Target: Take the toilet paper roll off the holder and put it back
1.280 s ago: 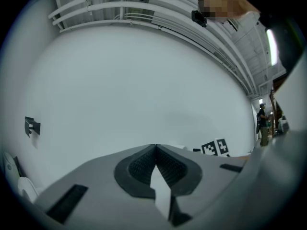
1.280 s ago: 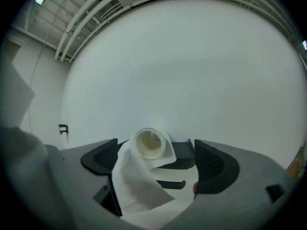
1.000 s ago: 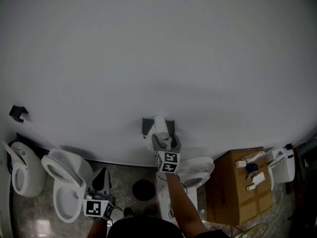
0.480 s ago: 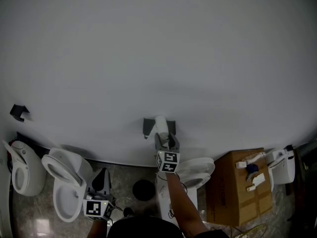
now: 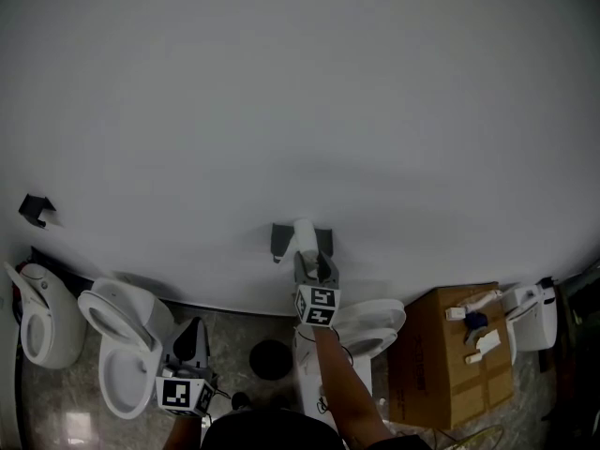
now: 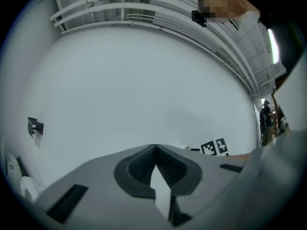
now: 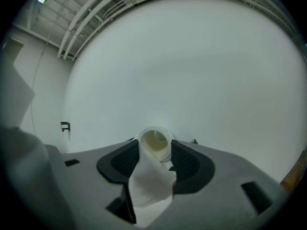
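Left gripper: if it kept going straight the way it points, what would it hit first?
The bare white wall. The left gripper, jaws together and empty, points straight at it. Nothing shows between them in its own view, though depth is hard to judge.

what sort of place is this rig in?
Likely a bathroom mock-up or fixture showroom: several toilets lined along one bare wall, a toilet paper roll at a wall holder, a cardboard box on the floor.
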Motion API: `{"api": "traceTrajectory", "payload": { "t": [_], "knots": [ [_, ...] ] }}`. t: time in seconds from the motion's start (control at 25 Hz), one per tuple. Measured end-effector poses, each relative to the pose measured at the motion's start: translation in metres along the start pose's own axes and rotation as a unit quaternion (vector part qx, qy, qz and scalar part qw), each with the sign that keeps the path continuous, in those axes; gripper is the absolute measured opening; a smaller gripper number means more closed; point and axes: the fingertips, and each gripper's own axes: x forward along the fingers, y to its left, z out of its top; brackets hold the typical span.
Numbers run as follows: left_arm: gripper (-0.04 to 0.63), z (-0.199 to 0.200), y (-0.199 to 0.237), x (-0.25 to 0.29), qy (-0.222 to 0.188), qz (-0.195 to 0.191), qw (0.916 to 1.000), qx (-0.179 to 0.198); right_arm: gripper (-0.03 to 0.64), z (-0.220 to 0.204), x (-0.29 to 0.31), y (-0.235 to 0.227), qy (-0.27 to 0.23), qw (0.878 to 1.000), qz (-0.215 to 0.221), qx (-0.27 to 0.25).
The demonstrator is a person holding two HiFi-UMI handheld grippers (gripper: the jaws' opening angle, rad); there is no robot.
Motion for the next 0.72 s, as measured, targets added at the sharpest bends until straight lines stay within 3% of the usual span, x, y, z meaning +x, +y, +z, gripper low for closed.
{"api": "traceTrajectory", "payload": {
  "t": [0.4, 0.72],
  "knots": [
    [0.003, 0.002, 0.001, -0.002, -0.003, -0.003, 1.0000, 0.001, 0.207, 0.010, -0.005, -0.001, -0.016, 1.000, -0.007, -0.007],
    [0.003, 0.000, 0.000, -0.002, -0.011, -0.002, 0.9999, 0.004, 0.207, 0.047, -0.017, 0.000, -0.056, 0.998, -0.009, -0.010]
  ]
}}
